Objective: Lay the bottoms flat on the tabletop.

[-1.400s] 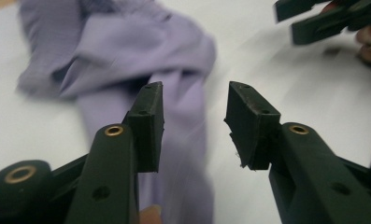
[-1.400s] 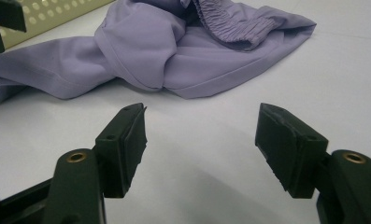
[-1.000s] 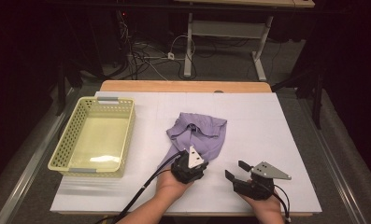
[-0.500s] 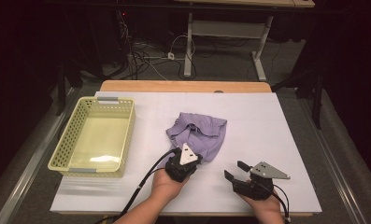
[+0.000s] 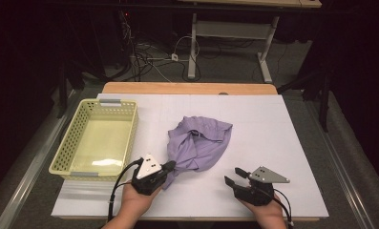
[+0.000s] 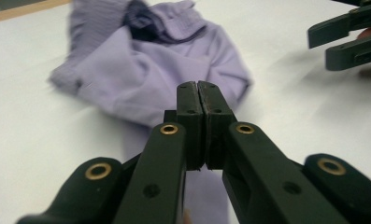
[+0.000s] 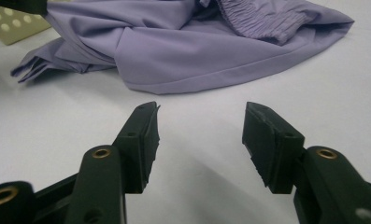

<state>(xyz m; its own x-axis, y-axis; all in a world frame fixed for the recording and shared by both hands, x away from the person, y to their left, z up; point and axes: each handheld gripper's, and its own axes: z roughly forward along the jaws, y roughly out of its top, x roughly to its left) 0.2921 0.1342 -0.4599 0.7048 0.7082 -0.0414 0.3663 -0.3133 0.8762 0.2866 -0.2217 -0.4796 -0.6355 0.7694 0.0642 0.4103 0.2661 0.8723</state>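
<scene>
While the right gripper [image 5: 236, 177] keeps its place near the front edge of the white surface [image 5: 292, 143], the left gripper [image 5: 170, 166] has drawn back toward the person and to the left since a second ago. Back then it sat over the near part of the purple garment [image 5: 199, 143]; now it sits beside the garment's near left corner, not far from the yellow basket [image 5: 65, 157]. Its fingers [image 6: 189, 116] have clenched tight together on a fold of the cloth, which runs down beneath them in the left gripper view. A tail of fabric stretches from the heap to those fingers, so the garment looks longer and pulled out at that corner compared with the rounder heap of before.

Lying in the middle of the surface, the garment has its elastic waistband [image 7: 258, 18] bunched on the far side, its hem facing the right gripper.

The right gripper's fingers [image 7: 143, 135] have just been closing somewhat, yet they stand apart with bare surface between them, short of the hem and touching nothing. The basket stays at the left.
</scene>
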